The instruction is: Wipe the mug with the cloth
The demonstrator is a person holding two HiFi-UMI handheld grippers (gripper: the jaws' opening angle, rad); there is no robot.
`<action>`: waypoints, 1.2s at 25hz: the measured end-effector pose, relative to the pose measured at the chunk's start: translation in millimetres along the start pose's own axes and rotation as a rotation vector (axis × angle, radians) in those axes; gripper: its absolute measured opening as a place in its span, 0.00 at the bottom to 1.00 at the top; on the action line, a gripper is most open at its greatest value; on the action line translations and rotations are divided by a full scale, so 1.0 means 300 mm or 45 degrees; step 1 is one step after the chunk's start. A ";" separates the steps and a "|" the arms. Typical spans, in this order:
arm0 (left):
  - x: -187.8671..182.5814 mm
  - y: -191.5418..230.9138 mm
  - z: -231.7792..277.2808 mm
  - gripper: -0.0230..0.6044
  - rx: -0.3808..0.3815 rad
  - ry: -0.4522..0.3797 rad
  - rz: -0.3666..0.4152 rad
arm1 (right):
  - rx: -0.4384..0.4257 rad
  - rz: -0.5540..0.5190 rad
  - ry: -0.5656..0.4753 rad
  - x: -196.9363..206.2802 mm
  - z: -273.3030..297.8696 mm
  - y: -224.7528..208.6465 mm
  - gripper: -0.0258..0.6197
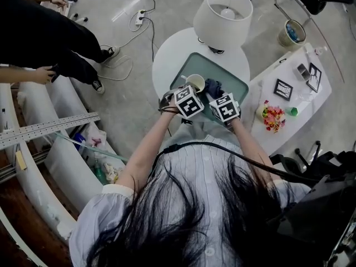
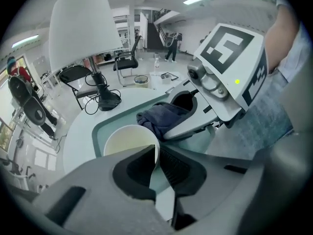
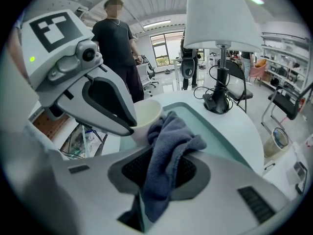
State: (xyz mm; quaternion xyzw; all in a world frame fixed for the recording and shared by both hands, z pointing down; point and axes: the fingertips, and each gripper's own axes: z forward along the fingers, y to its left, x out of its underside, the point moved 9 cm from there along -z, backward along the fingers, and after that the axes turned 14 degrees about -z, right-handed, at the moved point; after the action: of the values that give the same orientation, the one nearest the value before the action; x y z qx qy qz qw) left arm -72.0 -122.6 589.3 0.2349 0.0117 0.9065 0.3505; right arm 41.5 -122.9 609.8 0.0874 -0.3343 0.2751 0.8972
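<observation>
Closest in, the left gripper (image 2: 156,155) has its fingers closed on the wall of the pale mug (image 2: 128,140), one finger inside the rim and the other outside, so the mug is pinched at its near edge with its open mouth facing up. Beside it the right gripper (image 3: 161,166) has its fingers clamped on the dark blue cloth (image 3: 168,143), which bunches out of the grip and hangs forward toward the mug. The loose end of the cloth sits right at the mug's outer side, either touching or just short of it; no view settles which. Both are held over the teal tray (image 1: 236,82), and whether the mug rests on the tray or is lifted off it cannot be told. The tray lies on the round white table (image 1: 167,60), with a white-shaded lamp (image 1: 222,16) standing at its far edge. As a judgement, the set-up is done: mug and cloth are each in hand and brought together. The wiping itself looks barely begun, with the wall, rim and inside left to rub.
</observation>
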 end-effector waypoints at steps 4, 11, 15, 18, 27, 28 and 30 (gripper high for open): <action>-0.016 -0.009 0.012 0.09 0.022 -0.034 -0.119 | 0.001 0.015 0.002 0.008 -0.003 0.003 0.18; -0.019 0.015 0.022 0.10 0.084 -0.145 -0.466 | 0.008 0.050 -0.007 0.019 -0.006 0.010 0.18; -0.020 0.015 0.020 0.10 0.076 -0.174 -0.454 | 0.014 0.062 -0.004 0.021 -0.009 0.014 0.18; -0.036 -0.008 0.002 0.10 0.090 -0.131 -0.224 | 0.016 0.071 -0.001 0.024 -0.009 0.014 0.18; 0.009 -0.002 -0.068 0.11 -0.021 0.169 0.478 | 0.020 0.078 0.008 0.038 -0.009 0.013 0.18; 0.017 0.003 -0.070 0.11 -0.022 0.187 0.502 | 0.020 0.078 0.009 0.039 -0.009 0.012 0.18; 0.032 0.010 -0.067 0.13 -0.013 0.225 0.532 | 0.021 0.077 0.011 0.040 -0.008 0.012 0.18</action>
State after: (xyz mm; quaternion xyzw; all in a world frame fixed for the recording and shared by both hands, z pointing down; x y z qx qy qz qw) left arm -88.6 -115.9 576.0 0.1500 -0.0112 0.9766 0.1538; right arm 48.5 -113.8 615.6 0.0833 -0.3305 0.3051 0.8892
